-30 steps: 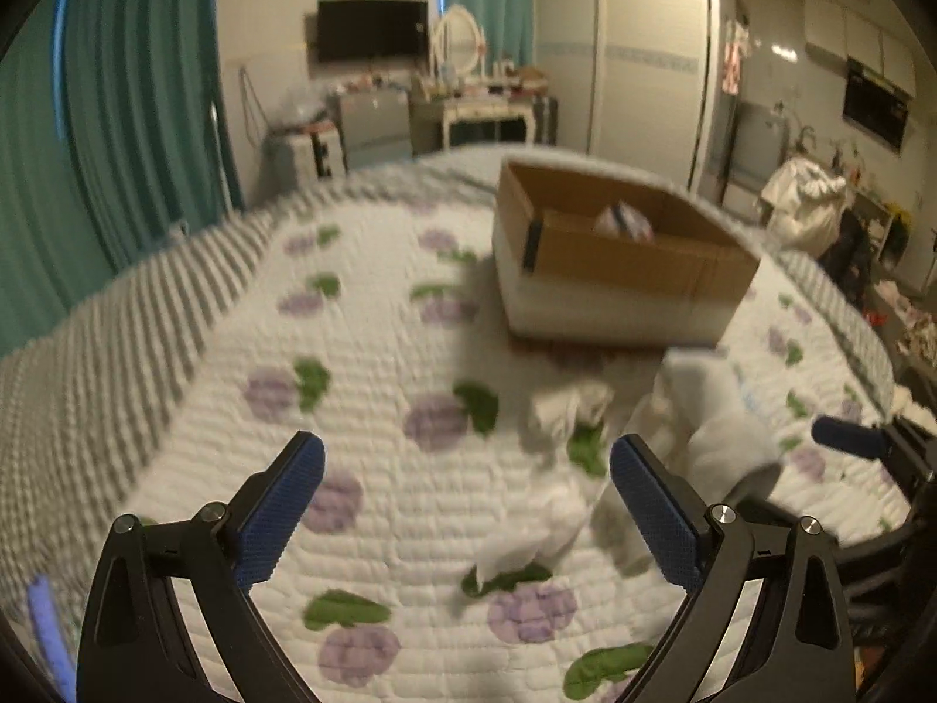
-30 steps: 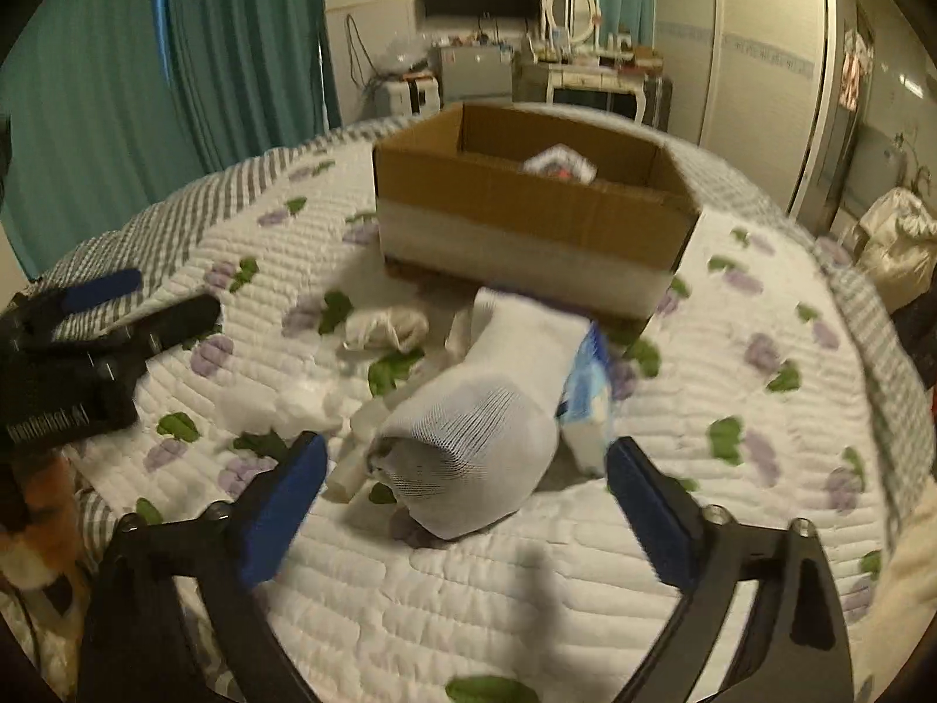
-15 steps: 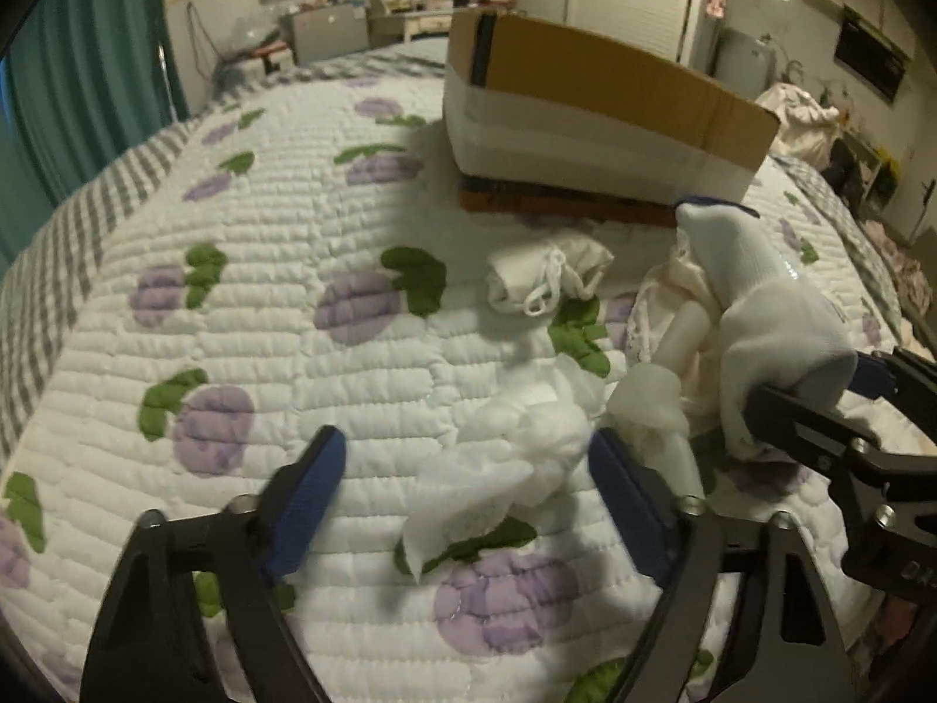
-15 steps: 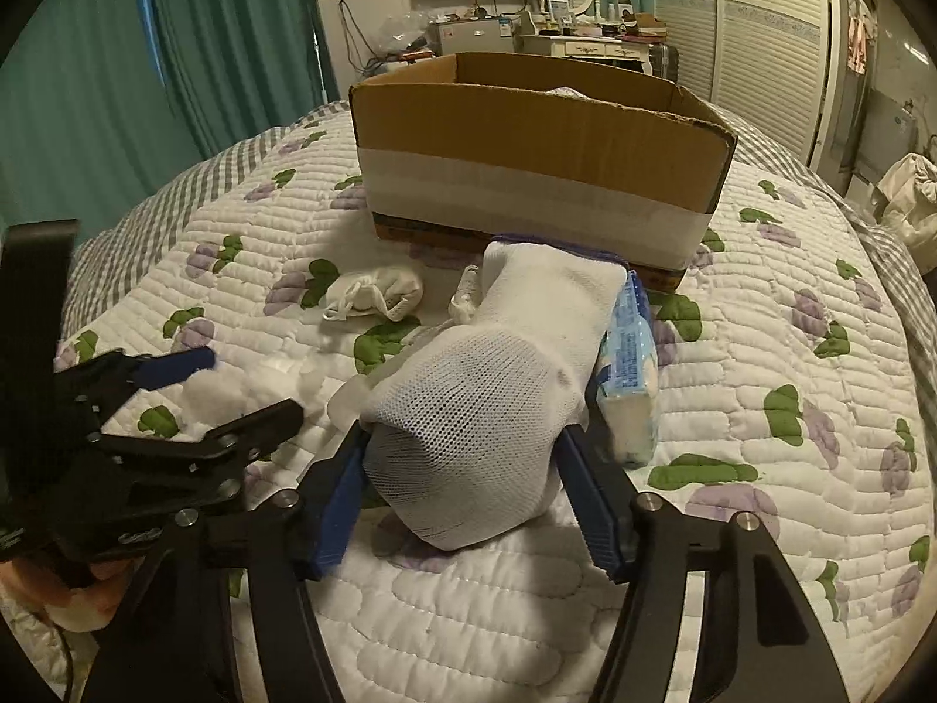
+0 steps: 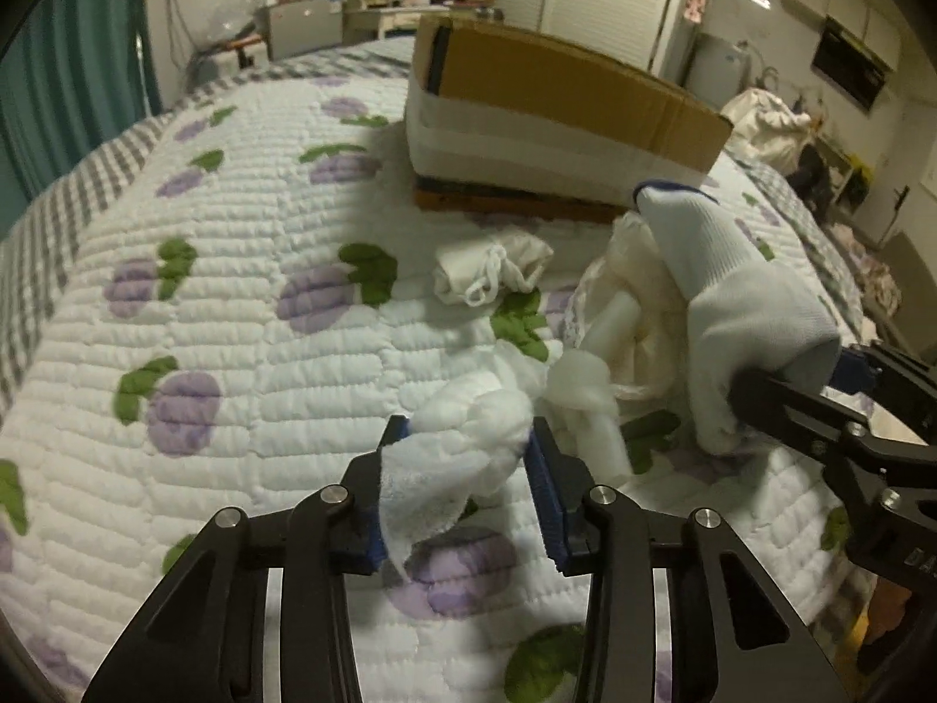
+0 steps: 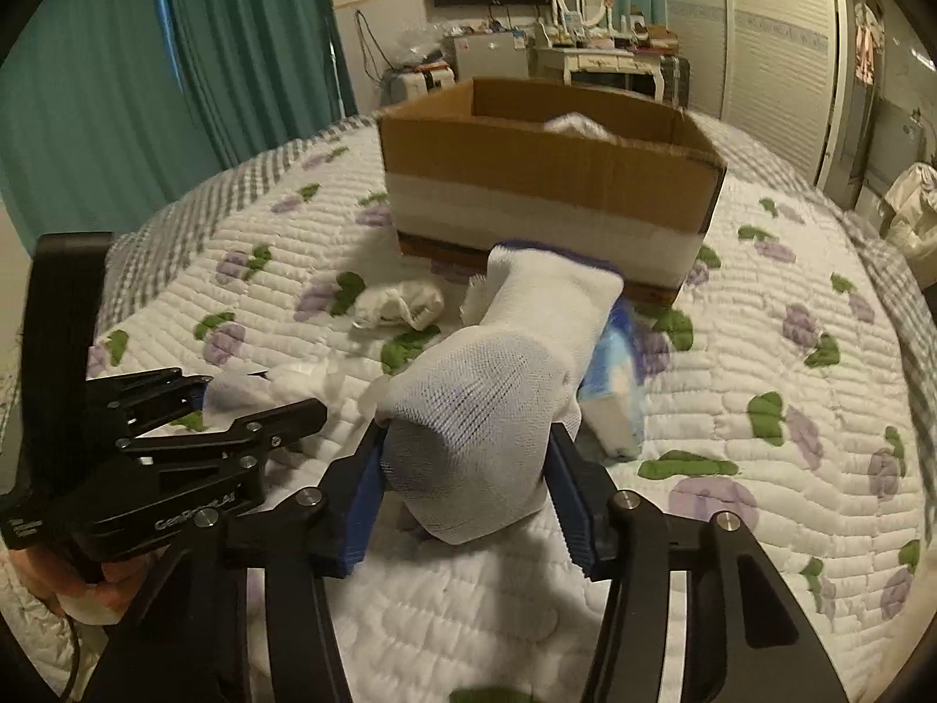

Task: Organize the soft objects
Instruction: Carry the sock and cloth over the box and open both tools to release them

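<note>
My left gripper (image 5: 465, 495) is shut on a crumpled white cloth (image 5: 462, 445) lying on the quilted bed. My right gripper (image 6: 468, 498) is shut on a white knit sock with a blue cuff (image 6: 498, 375); the sock also shows in the left wrist view (image 5: 732, 293), with the right gripper (image 5: 820, 392) at its near end. The left gripper (image 6: 193, 410) shows at the left of the right wrist view. An open cardboard box (image 6: 544, 176) stands beyond on the bed, also in the left wrist view (image 5: 562, 111), with something white inside.
A small rolled white cloth (image 5: 492, 269) lies between the grippers and the box, also seen in the right wrist view (image 6: 398, 304). A crinkled white bundle (image 5: 615, 316) lies beside the sock. A blue-white tissue pack (image 6: 615, 386) lies right of the sock. Curtains and furniture stand behind.
Both grippers came down and closed: the left onto the crumpled white cloth, the right onto the sock. A second ago both were open above the bed.
</note>
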`<act>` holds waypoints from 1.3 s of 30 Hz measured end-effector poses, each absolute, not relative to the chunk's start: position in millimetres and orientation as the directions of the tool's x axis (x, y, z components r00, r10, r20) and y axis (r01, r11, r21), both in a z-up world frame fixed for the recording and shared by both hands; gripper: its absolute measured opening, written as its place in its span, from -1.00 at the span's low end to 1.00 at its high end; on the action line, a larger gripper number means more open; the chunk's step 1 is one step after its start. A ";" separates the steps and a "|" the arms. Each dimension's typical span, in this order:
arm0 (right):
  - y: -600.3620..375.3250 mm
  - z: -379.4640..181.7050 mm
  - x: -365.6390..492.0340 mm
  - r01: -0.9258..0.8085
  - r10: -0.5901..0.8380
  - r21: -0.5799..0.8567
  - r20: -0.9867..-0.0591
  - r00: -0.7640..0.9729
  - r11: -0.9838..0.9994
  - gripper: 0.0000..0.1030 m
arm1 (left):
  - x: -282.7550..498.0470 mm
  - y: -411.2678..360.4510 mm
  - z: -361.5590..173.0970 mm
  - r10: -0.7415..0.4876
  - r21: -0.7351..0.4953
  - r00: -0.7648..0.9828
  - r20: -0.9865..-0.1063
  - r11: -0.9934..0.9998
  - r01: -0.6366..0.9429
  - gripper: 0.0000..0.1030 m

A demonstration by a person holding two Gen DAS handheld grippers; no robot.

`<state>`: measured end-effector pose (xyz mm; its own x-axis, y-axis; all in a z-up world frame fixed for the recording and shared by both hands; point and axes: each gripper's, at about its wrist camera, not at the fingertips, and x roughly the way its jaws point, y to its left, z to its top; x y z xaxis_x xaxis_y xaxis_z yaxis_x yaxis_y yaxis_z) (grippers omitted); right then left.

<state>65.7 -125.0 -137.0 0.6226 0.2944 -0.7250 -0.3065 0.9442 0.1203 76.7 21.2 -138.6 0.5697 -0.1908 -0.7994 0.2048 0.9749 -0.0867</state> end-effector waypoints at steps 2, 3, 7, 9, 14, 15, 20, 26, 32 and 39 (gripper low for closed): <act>-127.4 -124.5 56.9 -0.318 0.312 0.128 -0.704 0.638 0.939 -0.04 | 72.6 20.6 -128.0 -0.194 -0.090 0.584 -0.788 0.975 0.203 -0.25; -128.4 -120.2 54.1 -0.319 0.315 0.130 -0.697 0.644 0.939 -0.05 | 68.6 19.1 -119.4 -0.195 -0.089 0.596 -0.779 0.975 0.202 -0.25; -135.5 -93.6 38.1 -0.326 0.340 0.148 -0.647 0.682 0.934 -0.06 | 56.5 15.3 -86.9 -0.182 -0.073 0.638 -0.748 0.978 0.194 -0.25; -138.4 -77.6 29.6 -0.334 0.347 0.142 -0.619 0.704 0.932 -0.06 | 50.8 12.3 -68.4 -0.174 -0.059 0.664 -0.727 0.980 0.191 -0.25; -147.7 -31.8 21.6 -0.361 0.362 0.112 -0.542 0.759 0.926 -0.06 | 50.3 5.2 -25.6 -0.176 -0.051 0.716 -0.676 0.980 0.192 -0.25; -150.5 -23.0 22.5 -0.366 0.365 0.107 -0.528 0.767 0.924 -0.06 | 52.5 3.6 -18.1 -0.182 -0.053 0.723 -0.667 0.979 0.197 -0.25; -168.7 19.7 43.7 -0.375 0.374 0.097 -0.472 0.798 0.922 -0.06 | 78.5 -5.5 15.3 -0.179 -0.029 0.769 -0.613 0.978 0.205 -0.25; -185.6 42.6 97.3 -0.370 0.364 0.078 -0.451 0.815 0.926 -0.06 | 131.4 -18.1 31.2 -0.166 -0.011 0.798 -0.580 0.981 0.196 -0.25; -197.6 31.0 172.1 -0.352 0.357 0.106 -0.494 0.793 0.930 -0.06 | 186.9 -30.7 25.5 -0.166 -0.012 0.798 -0.579 0.981 0.195 -0.25; -199.8 -23.4 249.7 -0.340 0.345 0.125 -0.587 0.732 0.932 -0.06 | 249.1 -44.1 -13.5 -0.167 -0.006 0.768 -0.618 0.978 0.208 -0.25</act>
<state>249.7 -199.8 -23.4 0.7319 0.3453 -0.5874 -0.3396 0.9322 0.1248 249.1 -44.1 -13.5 0.7682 -0.1674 -0.6180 0.2082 0.9781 -0.0061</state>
